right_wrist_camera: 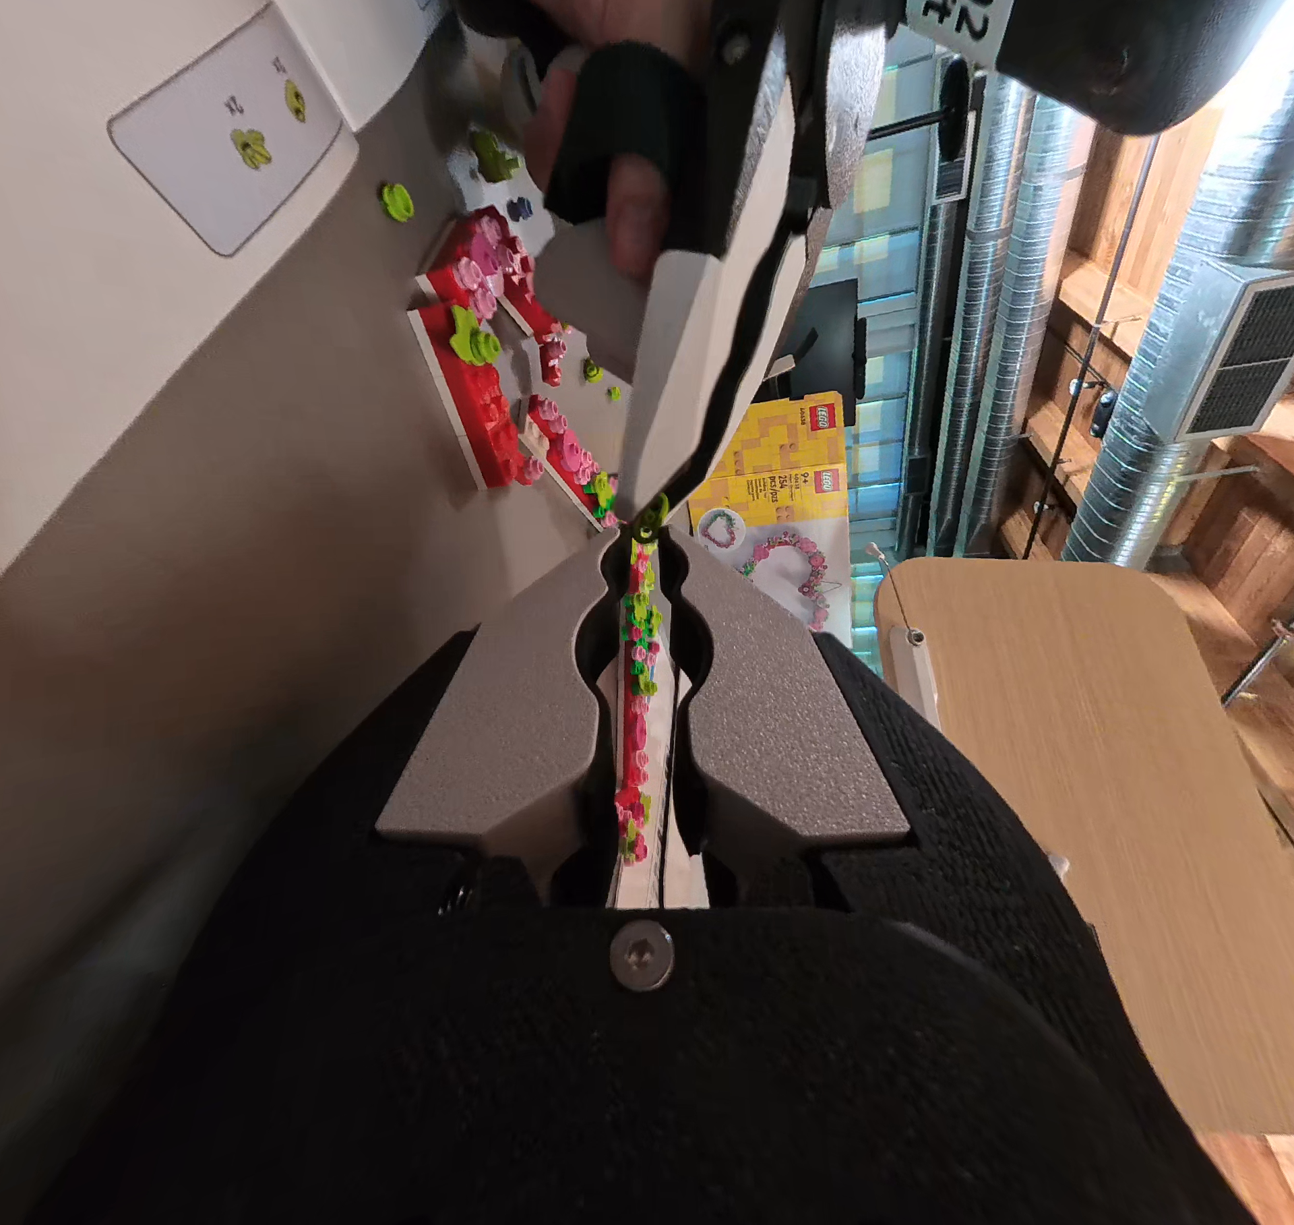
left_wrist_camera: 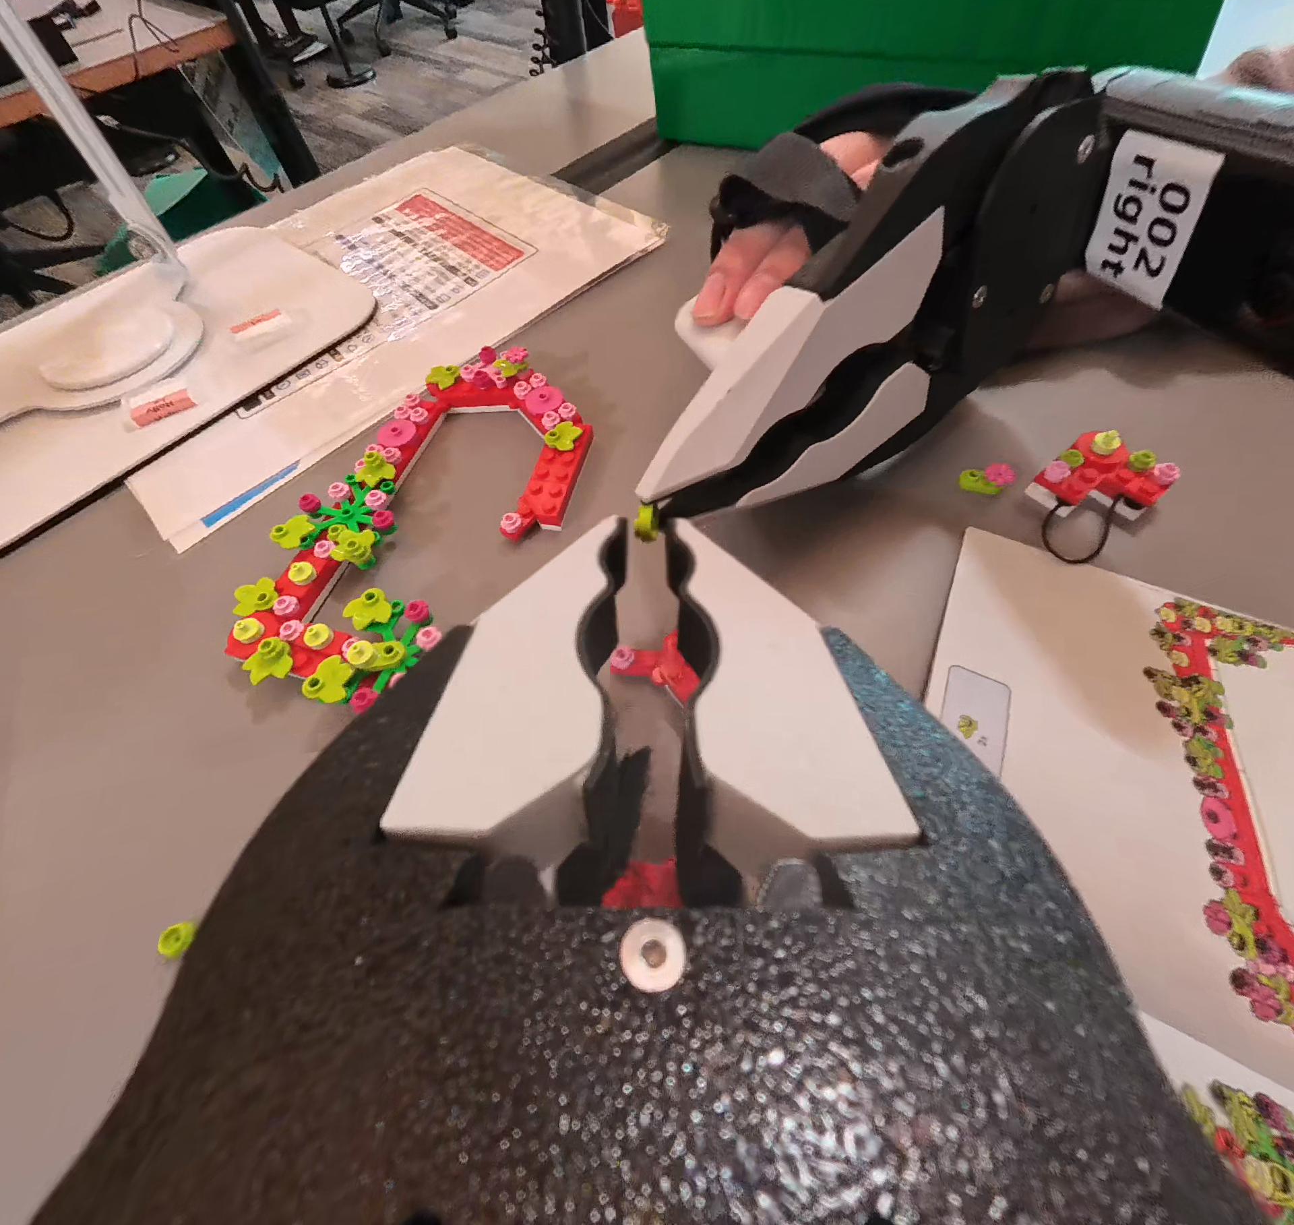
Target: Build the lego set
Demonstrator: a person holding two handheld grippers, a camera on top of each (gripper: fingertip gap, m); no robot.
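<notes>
A small lime green Lego piece point(left_wrist_camera: 645, 522) hangs in the air above the grey table point(left_wrist_camera: 140, 736), where the tips of both grippers meet. My left gripper point(left_wrist_camera: 648, 526) comes from below in its own view, jaws narrowed onto the piece. My right gripper point(left_wrist_camera: 655, 501) comes in from the upper right, also pinched on it. In the right wrist view the piece point(right_wrist_camera: 649, 517) sits between my right gripper point(right_wrist_camera: 641, 538) and the left gripper point(right_wrist_camera: 648, 506) above. A red, flower-covered heart frame section point(left_wrist_camera: 420, 512) lies on the table to the left.
A small red piece point(left_wrist_camera: 662, 662) lies under the left fingers. A red assembly point(left_wrist_camera: 1099, 473) with a black loop and loose lime and pink pieces point(left_wrist_camera: 984, 480) lie right. An instruction booklet point(left_wrist_camera: 1120, 736), a lime stud point(left_wrist_camera: 175, 939), plastic bags point(left_wrist_camera: 420, 267) and a green crate point(left_wrist_camera: 910, 21) surround them. A yellow Lego box point(right_wrist_camera: 777, 484) stands behind. My two grippers' fingertips are within a few centimetres of each other. Left tips and right tips are each some 4 centimetres from the small red piece point(left_wrist_camera: 662, 662).
</notes>
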